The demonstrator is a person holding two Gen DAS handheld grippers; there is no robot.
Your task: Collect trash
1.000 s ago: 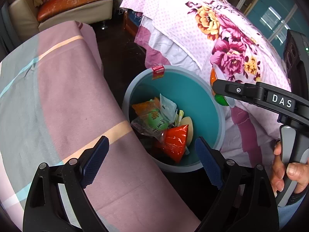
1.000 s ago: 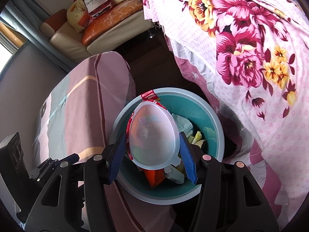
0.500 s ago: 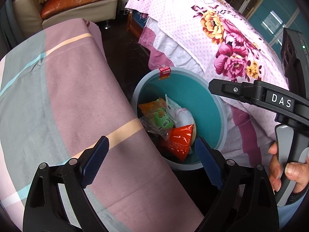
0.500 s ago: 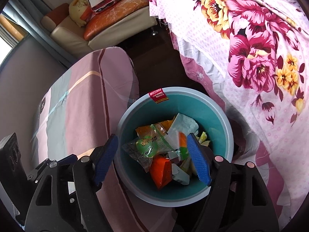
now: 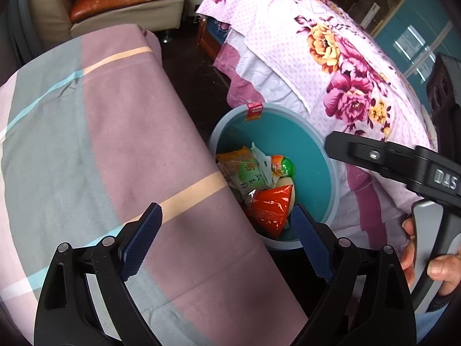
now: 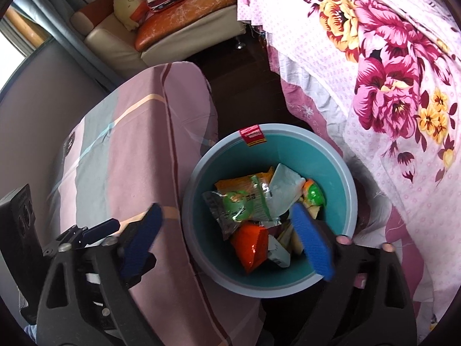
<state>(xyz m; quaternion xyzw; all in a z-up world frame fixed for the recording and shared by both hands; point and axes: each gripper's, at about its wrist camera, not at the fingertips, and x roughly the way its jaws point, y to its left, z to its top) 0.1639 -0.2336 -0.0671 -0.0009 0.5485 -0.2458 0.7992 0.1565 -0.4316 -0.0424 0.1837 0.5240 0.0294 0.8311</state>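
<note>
With both the right gripper (image 6: pixel 233 239) and left gripper (image 5: pixel 227 239) spread wide and empty above the teal bin (image 6: pixel 340 173), whose wrappers (image 6: pixel 247 204) pile at six o'clock, the sensible move is lifting clear before seeking more trash.

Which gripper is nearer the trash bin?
Right. The right gripper hangs open directly over the trash bin; the left gripper sits beside it, mostly over the striped sheet.

Round teal bin (image 6: pixel 340 173) on the floor, red wrapper (image 6: pixel 250 245), green-orange egg (image 6: pixel 314 193), crumpled packets inside
</note>
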